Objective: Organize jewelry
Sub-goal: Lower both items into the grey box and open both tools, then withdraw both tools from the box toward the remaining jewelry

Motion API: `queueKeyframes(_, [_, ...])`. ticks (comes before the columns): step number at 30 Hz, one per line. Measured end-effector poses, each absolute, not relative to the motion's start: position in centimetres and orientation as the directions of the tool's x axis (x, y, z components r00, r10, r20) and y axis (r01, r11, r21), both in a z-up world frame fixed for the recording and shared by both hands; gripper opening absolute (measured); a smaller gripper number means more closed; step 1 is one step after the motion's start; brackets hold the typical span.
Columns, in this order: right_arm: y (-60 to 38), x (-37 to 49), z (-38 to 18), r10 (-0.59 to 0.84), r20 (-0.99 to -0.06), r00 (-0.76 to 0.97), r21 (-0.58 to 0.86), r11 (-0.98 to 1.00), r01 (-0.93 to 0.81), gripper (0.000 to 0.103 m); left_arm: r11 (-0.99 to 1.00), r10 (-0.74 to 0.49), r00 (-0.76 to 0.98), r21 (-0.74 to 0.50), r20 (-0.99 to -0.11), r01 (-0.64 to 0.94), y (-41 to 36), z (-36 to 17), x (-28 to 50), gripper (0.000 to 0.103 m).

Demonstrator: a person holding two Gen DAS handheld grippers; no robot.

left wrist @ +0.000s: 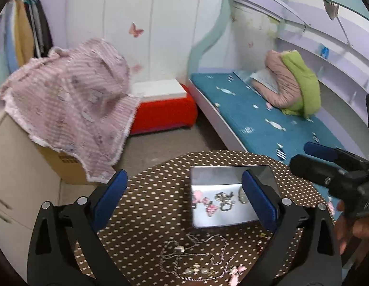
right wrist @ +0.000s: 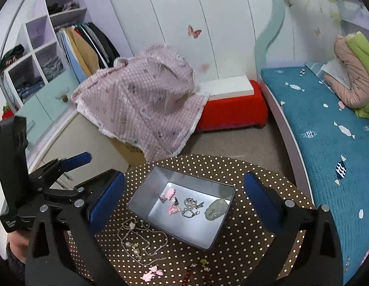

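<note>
Both grippers, left (left wrist: 184, 199) and right (right wrist: 184, 199), wide, empty above table (right wrist: 244, 171). Tin (right wrist: 146, 190) part-filled mid-table. Next: pinch chain necklace (right wrist: 141, 240) at near edge.

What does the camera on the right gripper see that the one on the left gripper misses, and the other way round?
Only the right wrist view shows the cubby shelves, the pale green stone pendant in full, and the left gripper from the side. Only the left wrist view shows the purple shelving beside the bed, and the right gripper from the side. Both show the polka-dot table, the open metal tin holding jewelry, the loose silver chain in front of it, the pink cloth and the red box.
</note>
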State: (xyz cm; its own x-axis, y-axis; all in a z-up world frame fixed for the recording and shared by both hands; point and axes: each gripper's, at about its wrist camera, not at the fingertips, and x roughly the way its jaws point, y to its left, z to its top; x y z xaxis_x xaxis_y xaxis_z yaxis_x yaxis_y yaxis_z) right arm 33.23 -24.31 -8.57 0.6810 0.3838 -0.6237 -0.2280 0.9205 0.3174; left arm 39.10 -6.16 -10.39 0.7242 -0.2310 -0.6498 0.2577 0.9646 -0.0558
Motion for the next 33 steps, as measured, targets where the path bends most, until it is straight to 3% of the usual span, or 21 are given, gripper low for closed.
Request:
queueKeyframes(13, [-24.6, 27.7, -6.1, 0.286, -0.551, 0.784, 0.253, 0.953, -0.169, 0.095, 0.985, -0.134, 0.834, 0.022, -0.536, 0.172, -3.4, -6.7, 31.0, 0.098])
queueKeyframes(33, [-24.1, 19.3, -5.3, 0.163, -0.494, 0.854, 0.166, 0.982, -0.091, 0.095, 0.993, -0.106, 0.852, -0.004, -0.513, 0.121, -0.3, -7.1, 24.3, 0.098])
